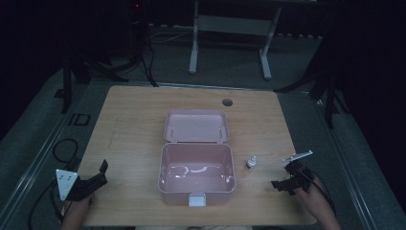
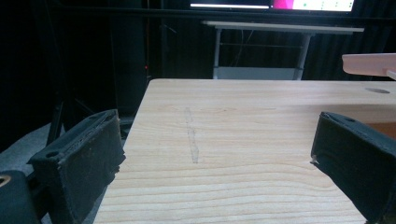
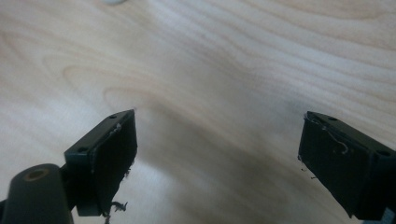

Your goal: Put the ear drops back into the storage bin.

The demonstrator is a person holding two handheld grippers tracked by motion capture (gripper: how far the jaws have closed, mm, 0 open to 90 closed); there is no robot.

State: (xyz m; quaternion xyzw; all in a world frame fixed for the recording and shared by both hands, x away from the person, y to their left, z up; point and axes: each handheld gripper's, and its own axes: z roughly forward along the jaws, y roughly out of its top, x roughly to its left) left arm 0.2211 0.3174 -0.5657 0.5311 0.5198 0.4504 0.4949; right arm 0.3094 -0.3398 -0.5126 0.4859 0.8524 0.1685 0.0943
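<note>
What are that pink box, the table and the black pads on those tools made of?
The pink box looks like moulded plastic: even colour, rounded corners, and a soft sheen inside. The table shows a pale wood grain; whether solid wood or laminate cannot be told. The pads of the right hand-held gripper look like matte black foam or rubber, with frayed edges.

Left gripper (image 1: 98, 175) and right gripper (image 1: 282, 184) hover, fingers spread.

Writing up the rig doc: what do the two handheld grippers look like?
Both are black with two blocky, flat-faced jaws. The left gripper carries a grey three-cornered plate with dark dots; the right gripper has a similar plate, a small green light and dark cable. Pads look frayed.
</note>
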